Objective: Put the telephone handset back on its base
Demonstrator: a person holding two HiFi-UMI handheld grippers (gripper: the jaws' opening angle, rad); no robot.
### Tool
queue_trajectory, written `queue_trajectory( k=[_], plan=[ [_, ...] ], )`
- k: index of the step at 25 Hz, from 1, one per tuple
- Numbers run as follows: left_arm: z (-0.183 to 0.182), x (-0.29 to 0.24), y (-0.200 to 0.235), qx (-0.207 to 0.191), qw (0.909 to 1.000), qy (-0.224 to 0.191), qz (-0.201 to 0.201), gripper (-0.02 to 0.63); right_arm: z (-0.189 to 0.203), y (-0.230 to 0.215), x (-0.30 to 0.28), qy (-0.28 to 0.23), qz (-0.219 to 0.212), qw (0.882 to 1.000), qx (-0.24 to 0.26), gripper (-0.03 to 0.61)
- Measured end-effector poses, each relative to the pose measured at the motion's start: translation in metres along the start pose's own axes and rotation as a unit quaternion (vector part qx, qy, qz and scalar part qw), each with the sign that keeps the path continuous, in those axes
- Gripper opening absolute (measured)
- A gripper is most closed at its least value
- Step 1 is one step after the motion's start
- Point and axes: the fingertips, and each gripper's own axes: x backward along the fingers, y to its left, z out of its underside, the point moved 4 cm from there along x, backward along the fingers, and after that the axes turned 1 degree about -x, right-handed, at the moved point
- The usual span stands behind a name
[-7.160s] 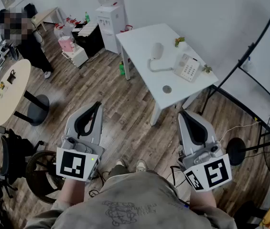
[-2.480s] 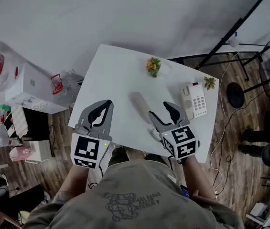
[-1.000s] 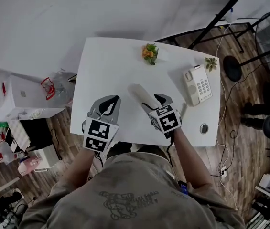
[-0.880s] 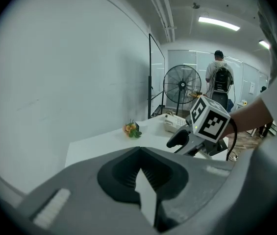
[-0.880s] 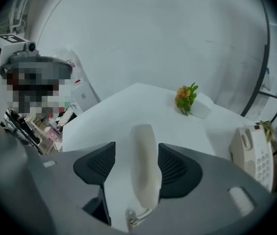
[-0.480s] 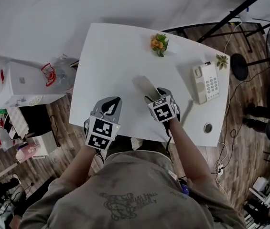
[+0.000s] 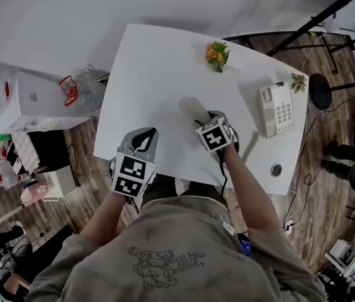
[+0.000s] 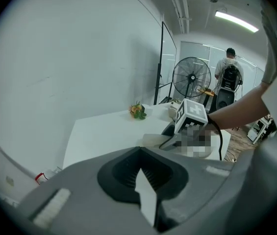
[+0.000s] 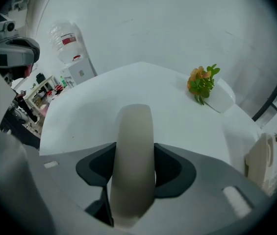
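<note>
The beige telephone handset lies across the middle of the white table. My right gripper is shut on its near end, and in the right gripper view the handset runs straight out between the jaws of the gripper. The phone base with its keypad sits near the table's right edge, apart from the handset, and shows at the right margin as the base. My left gripper hangs shut and empty over the table's near edge. The left gripper view shows that gripper with its jaws together.
A small orange-flowered plant stands at the table's far side, and a second tiny plant beside the base. A round disc lies near the front right corner. Stand legs, cables and a fan are to the right. A person stands far off.
I have come up to the table. My right gripper moved onto the handset and shut on it. The left gripper stayed shut at the near edge.
</note>
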Motion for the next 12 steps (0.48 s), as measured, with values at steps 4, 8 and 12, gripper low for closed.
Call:
queue_trajectory(
  k=[4, 8, 12],
  plan=[
    [-0.006, 0.009, 0.002, 0.000, 0.9999, -0.011, -0.010, 0.002, 0.006, 0.012, 0.007, 0.009, -0.040, 0.999, 0.001, 0.244],
    [-0.013, 0.017, 0.005, -0.002, 0.9996, -0.023, -0.017, 0.002, 0.007, 0.017, 0.026, -0.006, -0.045, 0.999, -0.008, 0.244],
    [-0.024, 0.022, 0.004, -0.010, 0.9992, -0.035, -0.017, 0.000, 0.001, 0.013, 0.058, -0.031, -0.028, 0.999, -0.019, 0.244]
  ],
)
